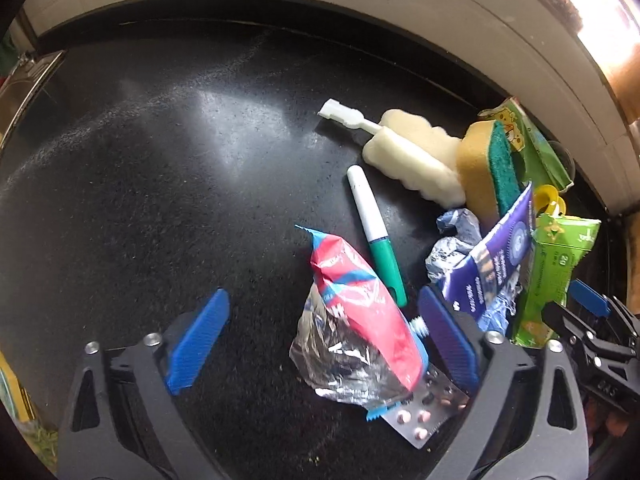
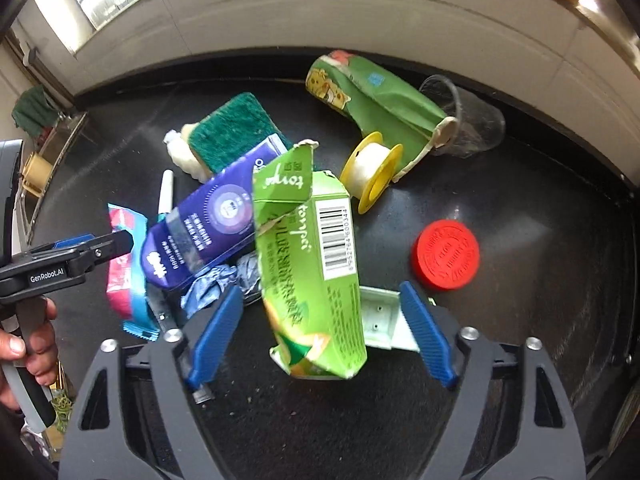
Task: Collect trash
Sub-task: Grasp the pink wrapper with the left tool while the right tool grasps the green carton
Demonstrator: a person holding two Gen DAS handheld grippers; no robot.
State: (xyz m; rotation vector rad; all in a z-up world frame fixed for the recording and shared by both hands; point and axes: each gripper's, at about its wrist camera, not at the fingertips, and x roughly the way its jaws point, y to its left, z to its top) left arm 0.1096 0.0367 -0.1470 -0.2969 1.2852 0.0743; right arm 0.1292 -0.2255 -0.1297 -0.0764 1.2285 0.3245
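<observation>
Crushed green cardboard carton (image 2: 316, 276) lies lengthwise between my open right tongs (image 2: 320, 332), nearer than my open left tongs (image 1: 320, 344), at the black worktop's (image 1: 160, 160) right edge.

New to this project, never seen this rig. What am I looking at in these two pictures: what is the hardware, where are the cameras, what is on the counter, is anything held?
There is no robot arm. A person holds a hand-operated two-finger tool in each hand, and each one carries a fisheye camera looking forward along its blue fingers.

The left wrist view shows the left tool, open, straddling a crumpled red and blue wrapper and a pill blister. Beyond lie a green and white pen and a foam brush.

The right wrist view shows the right tool, open around a crushed green carton; no grip is visible. Nearby on the black counter are a purple box, a red lid, a yellow tape spool, a clear cup, a green pouch and a green scouring sponge.

Nothing is held.
</observation>
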